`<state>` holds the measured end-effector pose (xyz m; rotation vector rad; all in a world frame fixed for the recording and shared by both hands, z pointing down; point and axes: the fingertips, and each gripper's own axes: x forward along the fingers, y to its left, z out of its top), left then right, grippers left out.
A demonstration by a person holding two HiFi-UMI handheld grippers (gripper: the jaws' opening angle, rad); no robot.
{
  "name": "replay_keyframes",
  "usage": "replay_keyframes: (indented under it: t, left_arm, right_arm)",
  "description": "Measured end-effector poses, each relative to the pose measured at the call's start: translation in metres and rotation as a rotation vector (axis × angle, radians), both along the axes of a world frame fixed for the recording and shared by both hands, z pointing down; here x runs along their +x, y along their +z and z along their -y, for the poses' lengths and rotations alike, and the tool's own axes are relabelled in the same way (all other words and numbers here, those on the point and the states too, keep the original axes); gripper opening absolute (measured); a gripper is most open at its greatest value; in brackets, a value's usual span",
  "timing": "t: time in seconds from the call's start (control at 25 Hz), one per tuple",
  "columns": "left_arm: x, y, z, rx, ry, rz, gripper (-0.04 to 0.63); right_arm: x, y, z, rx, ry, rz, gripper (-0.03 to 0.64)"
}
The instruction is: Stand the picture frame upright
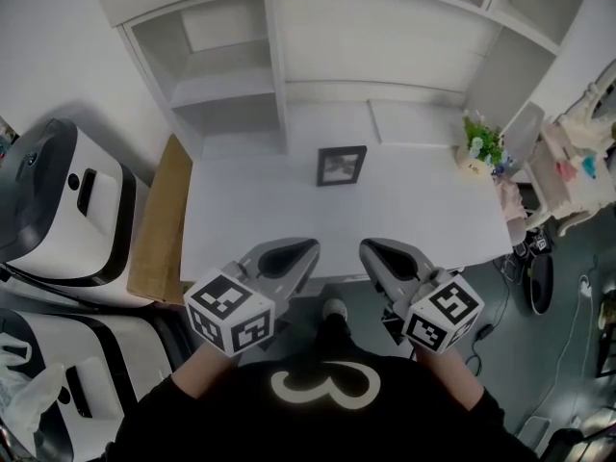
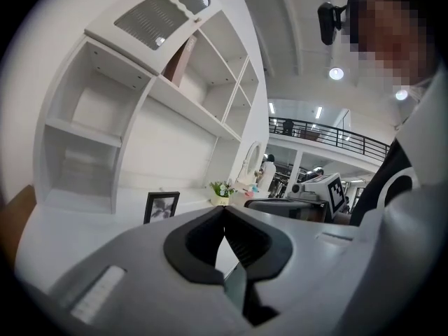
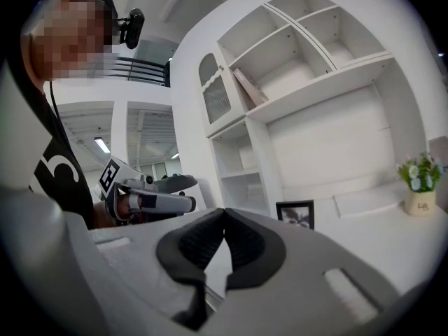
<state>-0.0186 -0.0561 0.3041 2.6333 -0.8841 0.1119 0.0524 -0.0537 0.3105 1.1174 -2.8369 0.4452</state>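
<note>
A small dark picture frame (image 1: 341, 166) stands upright near the back of the white desk (image 1: 289, 229), its photo facing me. It also shows in the left gripper view as the picture frame (image 2: 162, 207) and in the right gripper view as the picture frame (image 3: 295, 214). My left gripper (image 1: 310, 248) hovers at the desk's near edge, jaws shut on nothing. My right gripper (image 1: 367, 248) hangs beside it, also shut and empty. Both are well short of the frame.
A small potted plant (image 1: 481, 146) sits at the desk's back right. White shelving (image 1: 231, 56) rises behind the desk. A wooden board (image 1: 162, 221) leans along the desk's left side, and white machines (image 1: 58, 210) stand further left. Cluttered shelves (image 1: 568, 171) lie to the right.
</note>
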Motion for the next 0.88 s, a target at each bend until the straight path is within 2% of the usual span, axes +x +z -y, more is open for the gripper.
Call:
replay_keyframes:
  t: [0.36,0.88]
  left_arm:
    - [0.003,0.009,-0.004,-0.015,-0.003,0.019,0.009]
    - [0.027,0.019,0.008,-0.037,0.013,0.022,0.009]
  right_arm:
    - [0.007,0.008,-0.004,-0.027,0.016,0.031,0.002]
    - [0.026,0.018,0.006,-0.044,0.024,0.046,0.002]
